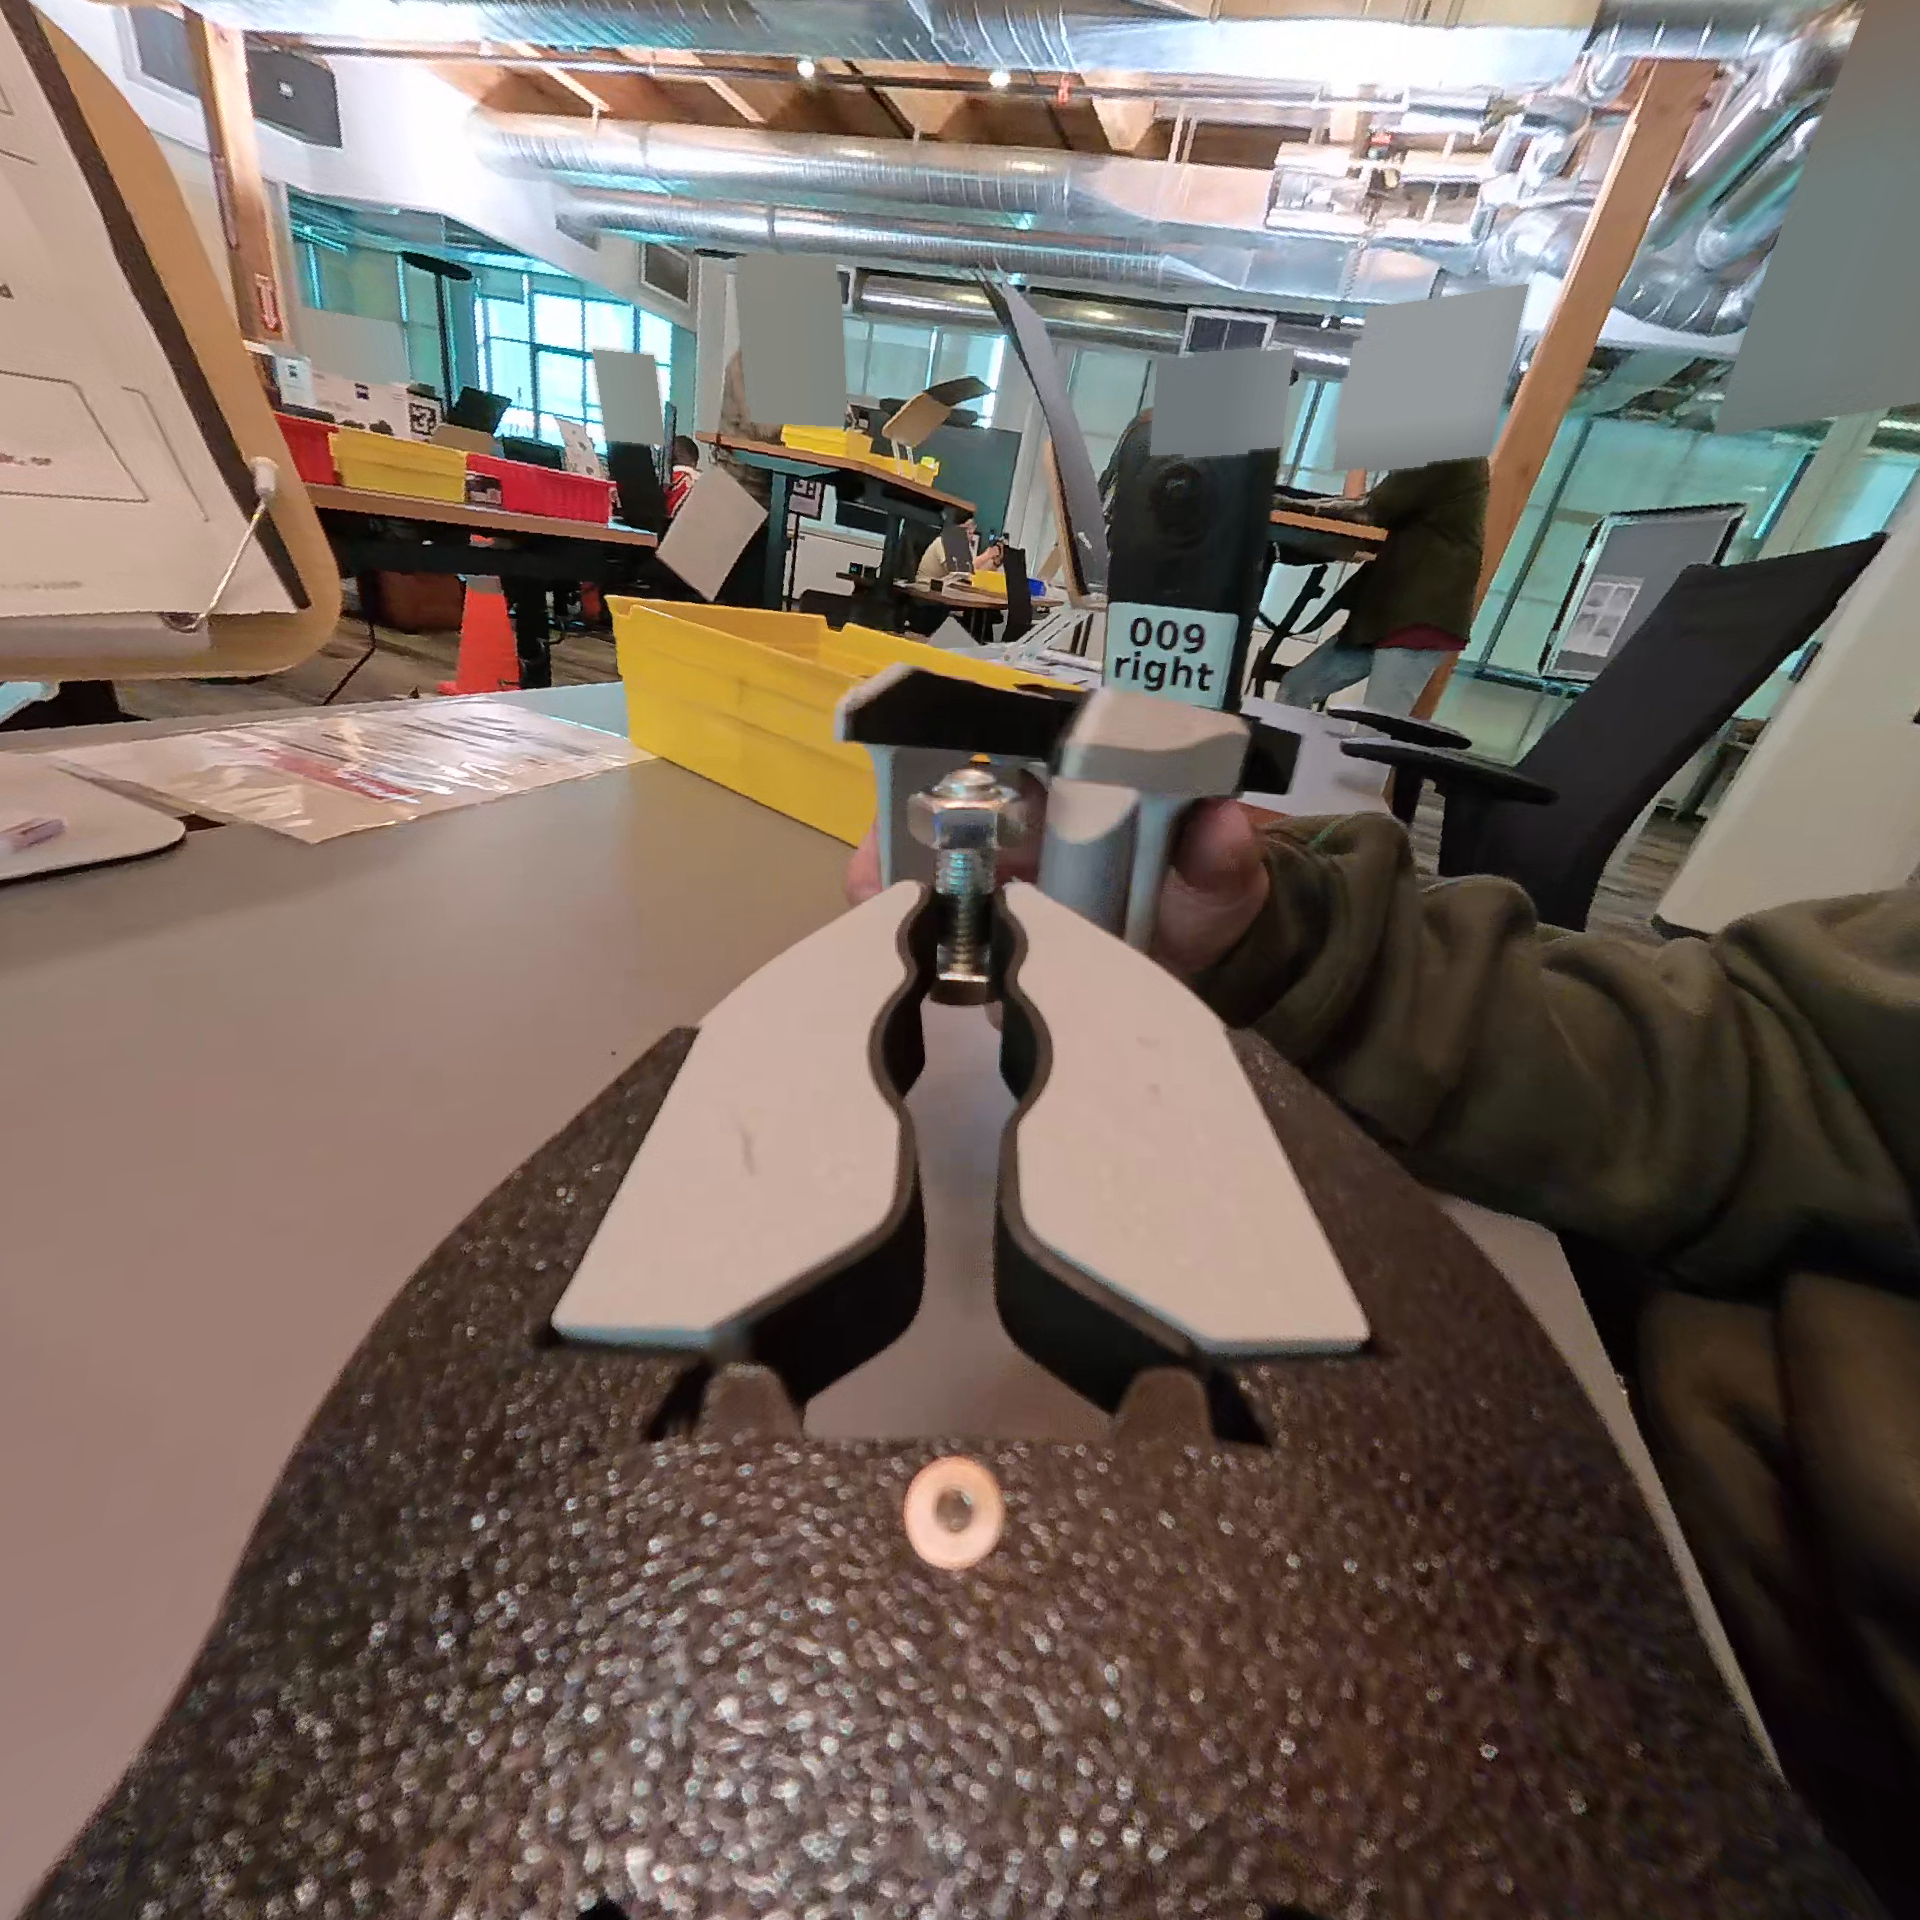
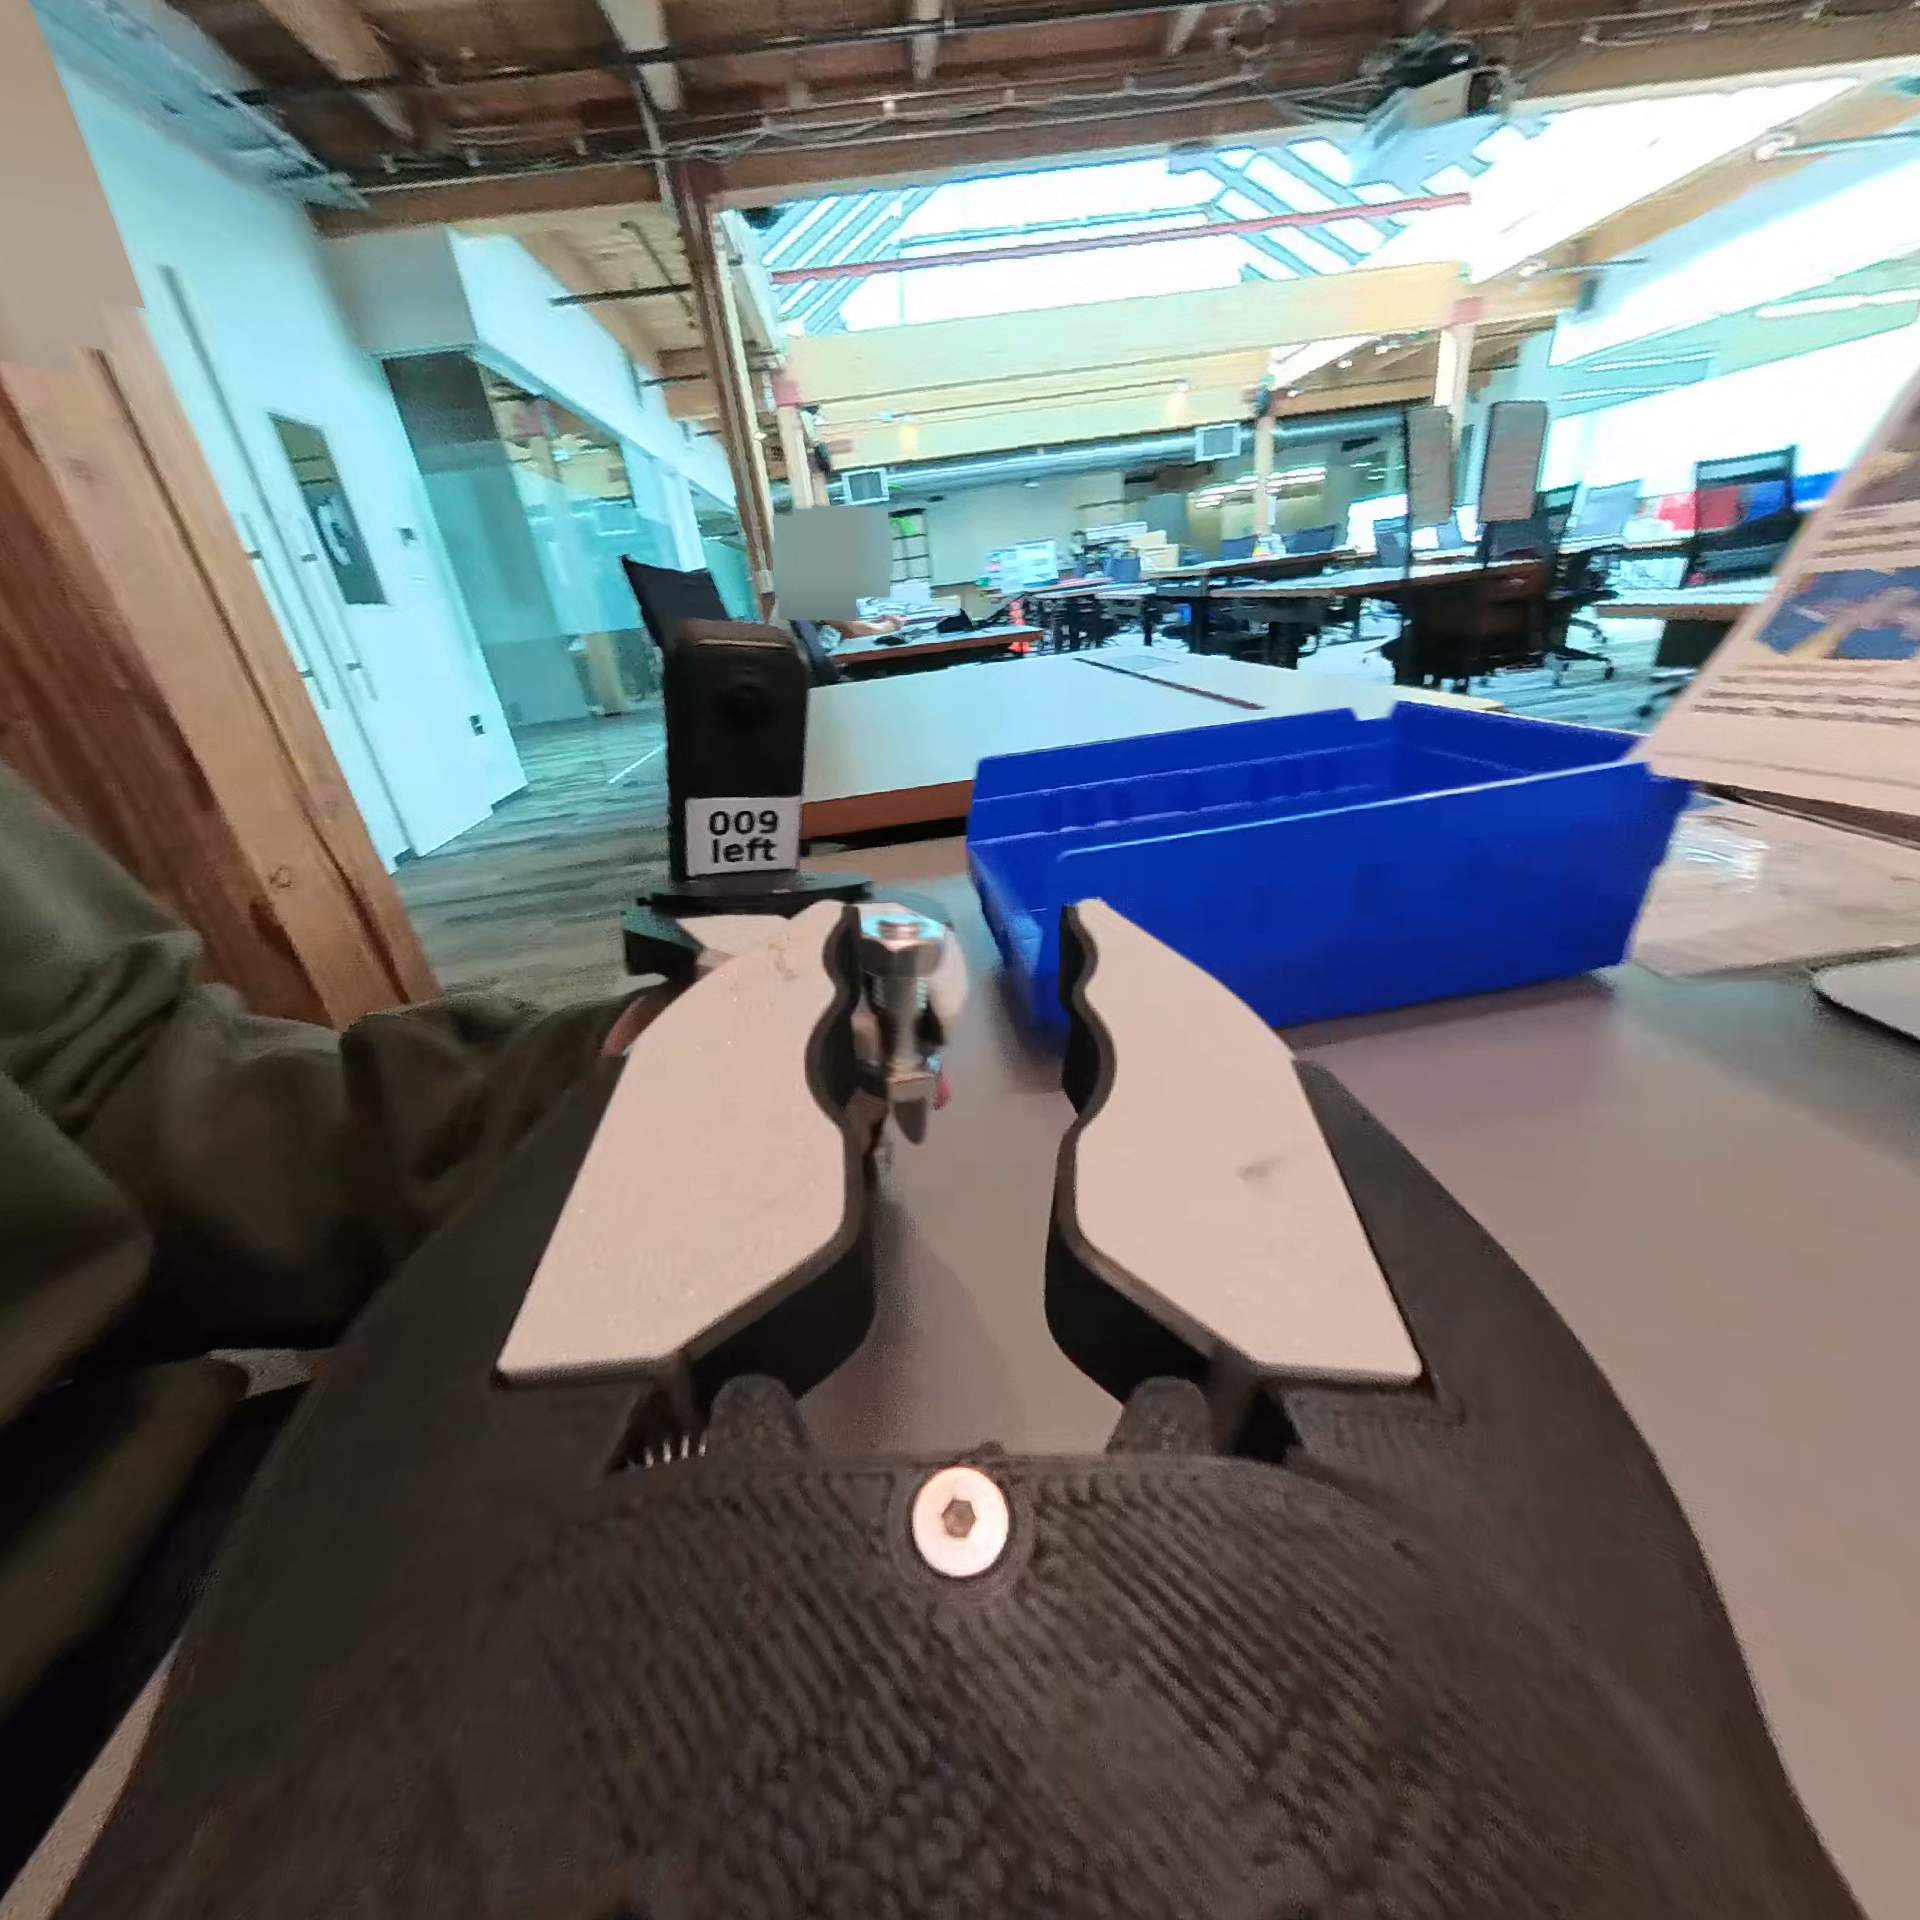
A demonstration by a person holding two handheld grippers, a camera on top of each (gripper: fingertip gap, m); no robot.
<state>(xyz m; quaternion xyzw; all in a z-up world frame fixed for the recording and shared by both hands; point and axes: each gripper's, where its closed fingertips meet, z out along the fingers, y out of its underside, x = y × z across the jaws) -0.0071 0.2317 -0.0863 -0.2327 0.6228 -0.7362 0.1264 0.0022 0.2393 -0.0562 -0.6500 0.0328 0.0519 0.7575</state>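
My left gripper (image 1: 958,914) is shut on a silver bolt (image 1: 961,935) and holds it above the grey table (image 1: 312,1091), with the threaded end pointing away. A hex nut (image 1: 961,821) sits on the far end of the thread. My right gripper (image 2: 956,935) faces the left one with its jaws wide apart. The bolt (image 2: 899,1008) lies between its fingers, close against the left finger (image 2: 727,1091) and well clear of the right one. In the left wrist view the right gripper's fingers (image 1: 1101,831) stand on either side of the nut.
A yellow bin (image 1: 748,717) stands on the table behind the grippers. A blue bin (image 2: 1320,873) stands at the other side. Papers in a plastic sleeve (image 1: 364,764) and a document stand (image 1: 135,416) are at the left. An olive sleeve (image 1: 1558,1060) comes in from the right, and a black office chair (image 1: 1662,707) stands beyond the table. Only a small space, under 4 cm, lies between the two pairs of fingers.
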